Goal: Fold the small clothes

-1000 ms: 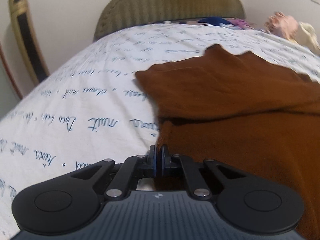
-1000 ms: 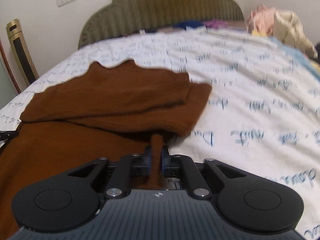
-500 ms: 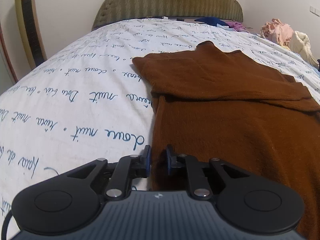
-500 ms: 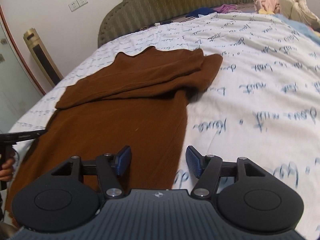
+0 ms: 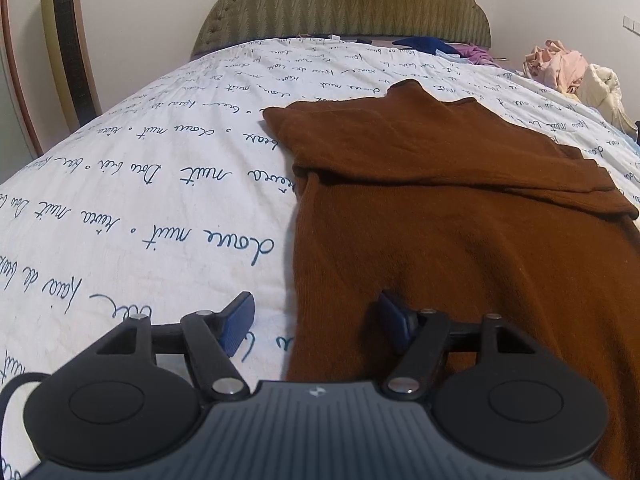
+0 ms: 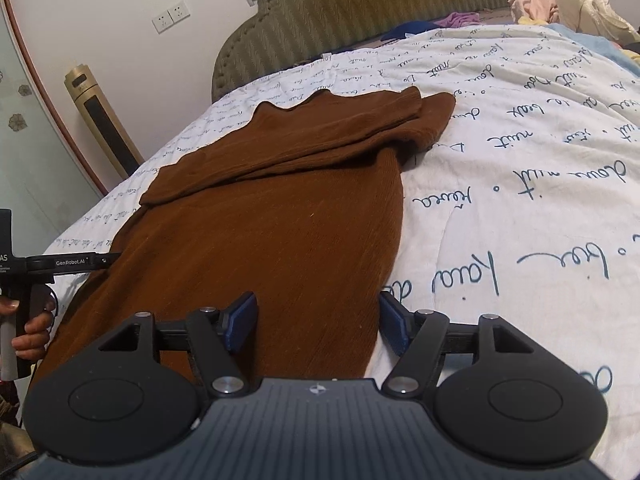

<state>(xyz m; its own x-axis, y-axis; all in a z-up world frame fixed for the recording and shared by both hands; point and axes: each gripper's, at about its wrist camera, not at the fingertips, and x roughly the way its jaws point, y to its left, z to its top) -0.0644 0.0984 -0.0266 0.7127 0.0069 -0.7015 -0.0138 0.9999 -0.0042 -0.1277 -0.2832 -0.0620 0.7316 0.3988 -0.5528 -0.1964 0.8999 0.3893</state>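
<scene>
Brown sweater: laid flat on the bedspread, sleeves folded across the chest at 12 o'clock, ready for a lengthwise fold. Left gripper and right gripper: held wide apart, empty, straddling the hem corners, judged poised for regrasping.

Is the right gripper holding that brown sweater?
Apart, no grip. The right wrist view shows the right gripper wide open, with the brown sweater lying flat between its fingers, unpinched.
</scene>
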